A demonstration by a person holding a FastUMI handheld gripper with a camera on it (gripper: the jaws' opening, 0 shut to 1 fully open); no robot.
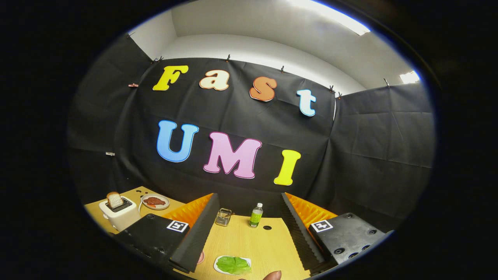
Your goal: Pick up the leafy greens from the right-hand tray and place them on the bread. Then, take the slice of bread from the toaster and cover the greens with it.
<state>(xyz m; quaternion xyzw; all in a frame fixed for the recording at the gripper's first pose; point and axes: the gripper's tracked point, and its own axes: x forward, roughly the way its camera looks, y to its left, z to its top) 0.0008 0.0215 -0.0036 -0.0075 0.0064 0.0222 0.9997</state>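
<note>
While the claw [249, 249] hangs above the tabletop [268, 241] with its two fingers spread wide apart and nothing between them, the leafy greens [232, 264] lie low in the gap, nearer the left finger than the right, on a small white tray [216, 268]. They rest flat as one crumpled leaf, their long axis running crosswise to the fingers, from the left finger's side toward the right one; which end is the stem I cannot tell. A fingertip [272, 275] of a person shows just beside the tray, on its right. Beyond the fingertips, near the far edge of the tabletop, a small clear glass container [223, 217] stands just ahead of the left finger, and a green bottle [255, 215] with a white cap stands upright a little to its right, with a dark round hole [267, 227] in the tabletop near its foot. Well off to the left of the left finger, a white toaster [118, 213] sits with a slice of bread [114, 200] standing upright in its slot, its top poking out. Just beyond the toaster lies a round plate [155, 202] holding something reddish brown; what it is cannot be made out.
</note>
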